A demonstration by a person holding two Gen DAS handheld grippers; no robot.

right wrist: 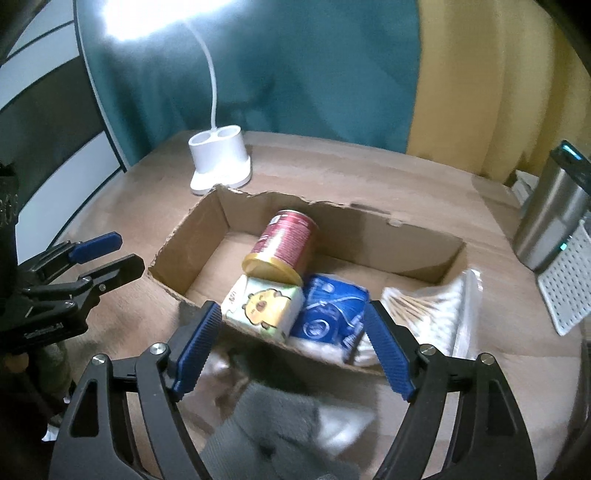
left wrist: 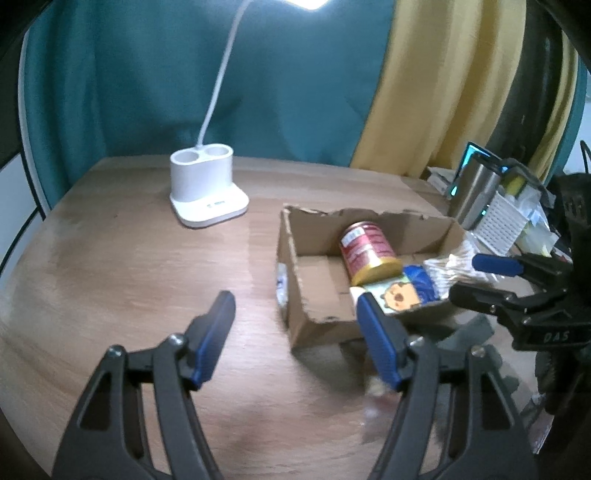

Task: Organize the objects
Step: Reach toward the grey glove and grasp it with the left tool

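On the wooden table [right wrist: 424, 184] the cardboard box [right wrist: 369, 229] holds a can [right wrist: 284, 240]. Both my grippers, left gripper [left wrist: 295, 325] and right gripper [right wrist: 291, 332], stand apart, empty; at 6 o'clock lies grey cloth [right wrist: 280, 432], which I should pinch in its middle.

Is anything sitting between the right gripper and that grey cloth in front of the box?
Nothing visible. The grey cloth lies on the table just below the open right gripper, in front of the cardboard box.

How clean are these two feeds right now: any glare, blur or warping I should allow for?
Left wrist view: lamp head blows out at the top edge, the tabletop is smeared at lower left, and the table edge bows from the fisheye. Right wrist view: lamp glare at upper left, and the grey cloth is blurred under the right gripper.
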